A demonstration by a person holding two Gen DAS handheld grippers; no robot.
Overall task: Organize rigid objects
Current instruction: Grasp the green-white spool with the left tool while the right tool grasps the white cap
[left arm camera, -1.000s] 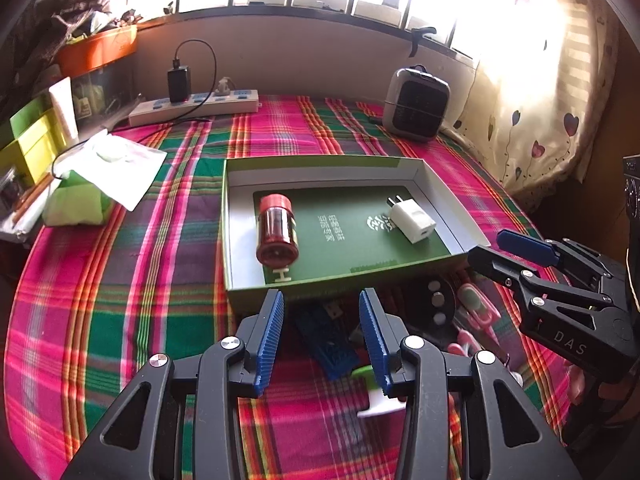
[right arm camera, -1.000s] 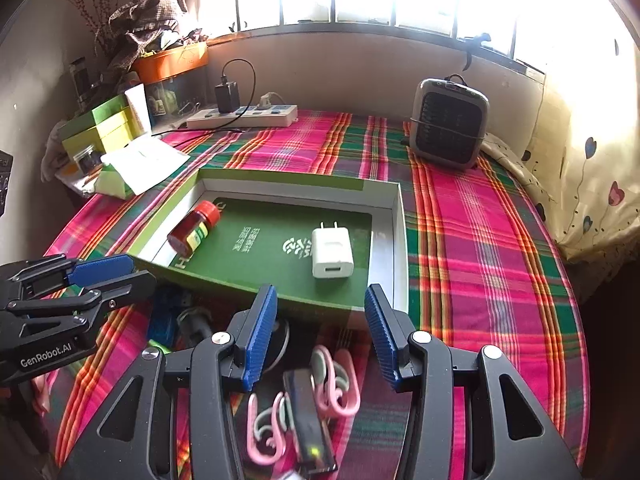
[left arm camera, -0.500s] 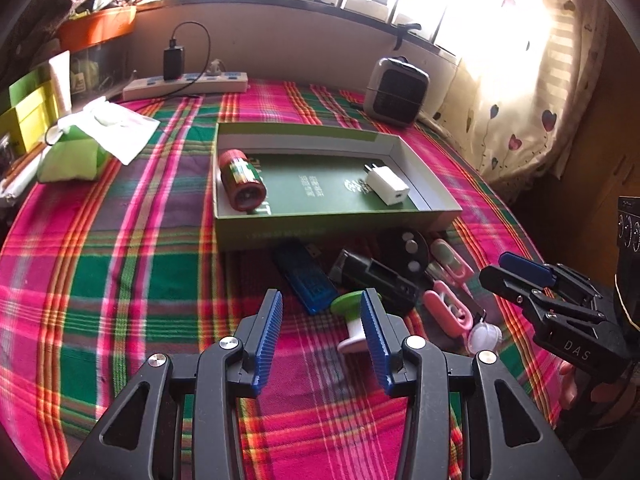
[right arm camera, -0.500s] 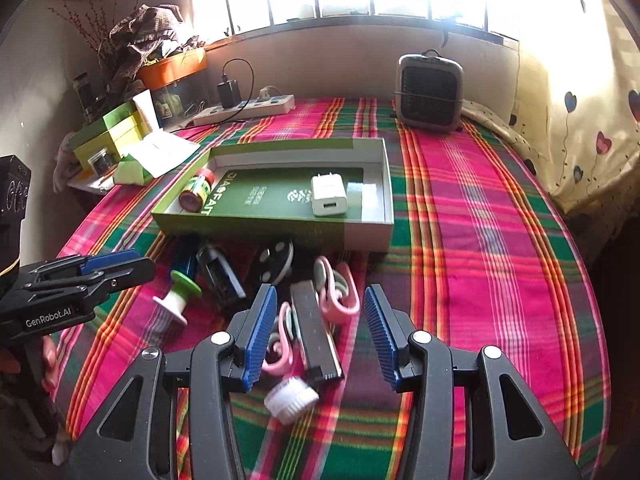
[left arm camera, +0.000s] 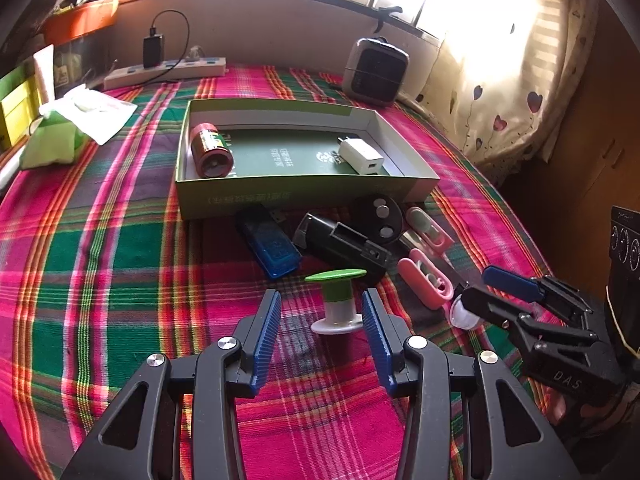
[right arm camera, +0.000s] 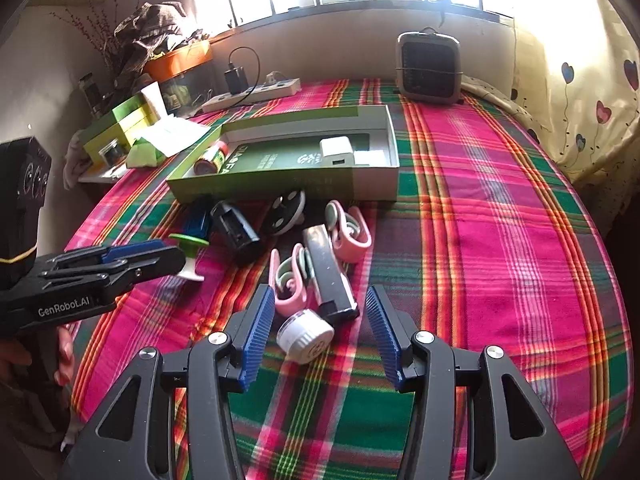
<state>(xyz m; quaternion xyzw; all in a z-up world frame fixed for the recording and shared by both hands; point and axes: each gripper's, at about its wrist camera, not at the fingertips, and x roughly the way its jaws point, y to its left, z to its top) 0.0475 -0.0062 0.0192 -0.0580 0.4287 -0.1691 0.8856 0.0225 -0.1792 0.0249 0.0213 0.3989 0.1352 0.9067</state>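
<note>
A shallow green box [left arm camera: 280, 194] [right arm camera: 372, 178] on the plaid cloth holds a red jar [left arm camera: 209, 151] [right arm camera: 210, 158] and a white charger [left arm camera: 361, 155] [right arm camera: 337, 148]. In front of it lie a blue USB reader [left arm camera: 270, 246], a black case [left arm camera: 344, 242] [right arm camera: 236, 234], a round black remote [left arm camera: 380, 218], pink clips [left arm camera: 426, 282] [right arm camera: 352, 230], a silver-black stick [right arm camera: 330, 276]. My left gripper [left arm camera: 320, 320] is open around a green-topped spool [left arm camera: 338, 300] [right arm camera: 188, 252], not touching. My right gripper [right arm camera: 320, 322] is open around a small white jar [right arm camera: 306, 334].
A grey fan heater [left arm camera: 376, 70] [right arm camera: 430, 68] and a power strip [left arm camera: 168, 72] stand at the back. Green boxes and papers [right arm camera: 132, 132] sit at the left edge. The cloth drops off at the right by the curtain [right arm camera: 580, 80].
Both grippers have pulled back from the box towards the near items. The left now has the spool between its fingers; the right has the white jar between its fingers.
</note>
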